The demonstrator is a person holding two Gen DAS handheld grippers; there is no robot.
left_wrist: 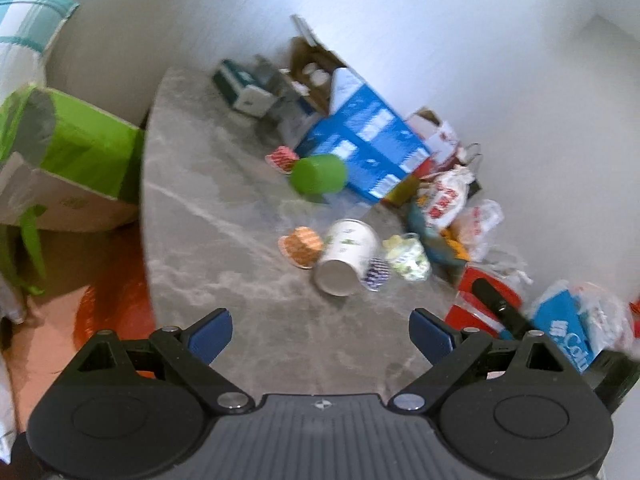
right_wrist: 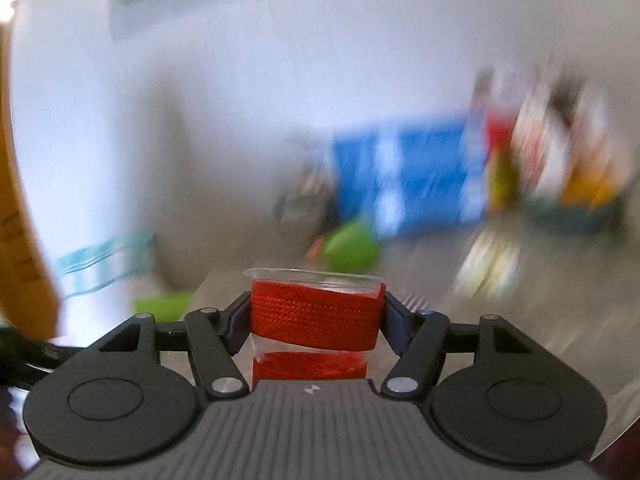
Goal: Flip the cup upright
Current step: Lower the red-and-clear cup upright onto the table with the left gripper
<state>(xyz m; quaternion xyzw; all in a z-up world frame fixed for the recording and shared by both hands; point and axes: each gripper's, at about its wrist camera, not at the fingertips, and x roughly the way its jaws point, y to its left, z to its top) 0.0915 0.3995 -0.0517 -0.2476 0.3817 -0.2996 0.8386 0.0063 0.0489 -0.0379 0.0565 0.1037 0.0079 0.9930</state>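
In the right wrist view my right gripper (right_wrist: pixel 316 320) is shut on a clear plastic cup with a red woven band (right_wrist: pixel 314 316). The cup stands rim up between the fingers, above the table; the background is blurred. In the left wrist view my left gripper (left_wrist: pixel 320 334) is open and empty above the grey marble table (left_wrist: pixel 208 208). Ahead of it a white paper cup (left_wrist: pixel 346 256) lies on its side, its base toward me. A green cup (left_wrist: pixel 318 174) lies on its side farther back. Small orange (left_wrist: pixel 302 246) and red (left_wrist: pixel 282 158) patterned cups lie beside them.
A blue box (left_wrist: pixel 368 144) and cardboard boxes (left_wrist: pixel 308 68) stand at the back. Snack bags (left_wrist: pixel 444 200) and a red object (left_wrist: pixel 484 308) crowd the right side. A green-and-white box (left_wrist: pixel 68 160) sits beyond the table's left edge. The green cup shows blurred in the right view (right_wrist: pixel 350 246).
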